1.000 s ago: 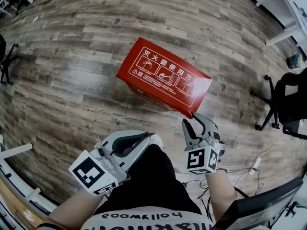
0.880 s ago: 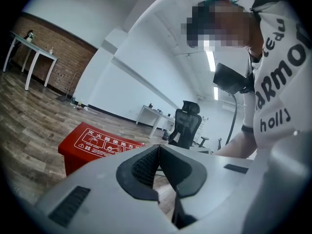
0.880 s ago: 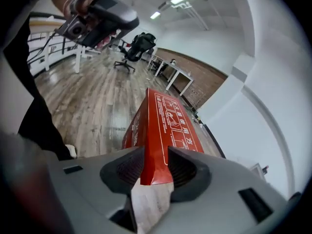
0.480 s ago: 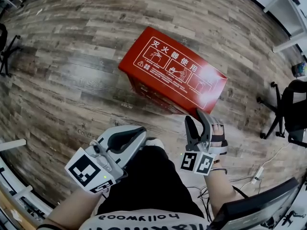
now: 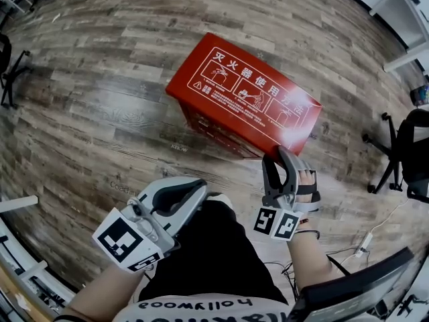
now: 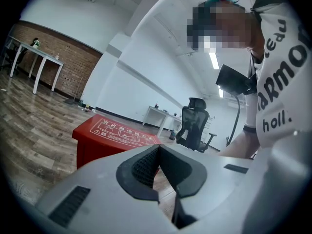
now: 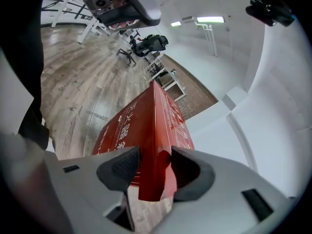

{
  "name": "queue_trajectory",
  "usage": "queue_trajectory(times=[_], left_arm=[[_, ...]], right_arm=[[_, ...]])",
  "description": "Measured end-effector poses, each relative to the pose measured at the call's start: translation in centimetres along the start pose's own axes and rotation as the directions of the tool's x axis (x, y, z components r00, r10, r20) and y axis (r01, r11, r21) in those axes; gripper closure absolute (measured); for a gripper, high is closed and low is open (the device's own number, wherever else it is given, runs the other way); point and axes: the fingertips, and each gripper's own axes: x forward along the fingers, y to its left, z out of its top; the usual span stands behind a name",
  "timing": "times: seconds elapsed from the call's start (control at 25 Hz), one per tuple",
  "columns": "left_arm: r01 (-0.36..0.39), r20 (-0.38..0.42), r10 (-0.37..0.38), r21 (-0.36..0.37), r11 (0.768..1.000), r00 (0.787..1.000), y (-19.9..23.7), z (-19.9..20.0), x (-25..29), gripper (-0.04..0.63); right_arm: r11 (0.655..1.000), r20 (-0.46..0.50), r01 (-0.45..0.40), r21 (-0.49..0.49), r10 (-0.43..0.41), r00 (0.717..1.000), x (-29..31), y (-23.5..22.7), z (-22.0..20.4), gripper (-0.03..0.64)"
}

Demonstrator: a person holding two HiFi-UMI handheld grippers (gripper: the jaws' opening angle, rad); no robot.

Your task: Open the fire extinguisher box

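Fingers (image 7: 119, 167) of my right gripper (image 5: 276, 158) stand wide apart, having just been opening; the near corner of the red box (image 5: 244, 92) shows in the gap between them, with neither pad pressing it. My left gripper (image 5: 200, 190) has its fingers closed together on nothing, low beside my knee. Just ahead, the box rests on the wooden floor (image 5: 100, 113), printed top up, an office chair (image 5: 409, 153) off to its right.

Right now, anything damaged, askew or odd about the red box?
Nothing stands out. The red box sits flat on the wood floor, lid closed, no dents or spills showing. It only lies diagonal to the planks. The right tongs have just been opening, the box's near corner between them, ungripped.
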Motion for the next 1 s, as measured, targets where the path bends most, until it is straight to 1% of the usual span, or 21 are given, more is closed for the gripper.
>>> queue_trajectory(times=[0.2, 0.52, 0.64, 0.76, 0.92, 1.0], left_arm=[[0.004, 0.007, -0.004, 0.006, 1.0, 1.0, -0.7, 0.7, -0.1, 0.589], [-0.011, 0.015, 0.011, 0.008, 1.0, 1.0, -1.5, 2.0, -1.9, 0.589], [-0.012, 0.028, 0.012, 0.016, 1.0, 1.0, -1.8, 2.9, -2.4, 0.589], [-0.023, 0.045, 0.023, 0.013, 1.0, 0.999, -1.7, 4.9, -2.4, 0.589], [-0.025, 0.045, 0.024, 0.01, 1.0, 0.999, -2.3, 7.0, -2.5, 0.589], [-0.034, 0.049, 0.034, 0.003, 0.999, 0.998, -2.2, 7.7, -2.7, 0.589]], right_arm=[[0.998, -0.01, -0.022, 0.061, 0.022, 1.0, -0.4, -0.5, 0.1, 0.428], [0.995, -0.013, -0.029, 0.095, 0.031, 0.999, -2.2, -1.8, 1.3, 0.463], [0.996, -0.013, -0.041, 0.083, 0.042, 0.999, -2.8, -2.3, 1.7, 0.47], [0.997, -0.018, -0.042, 0.067, 0.043, 0.999, -3.1, -4.0, 2.1, 0.477], [0.996, -0.01, -0.061, 0.063, 0.062, 0.998, -3.9, -6.0, 2.9, 0.488], [0.995, -0.022, -0.066, 0.077, 0.067, 0.997, -4.0, -6.7, 2.9, 0.497]])
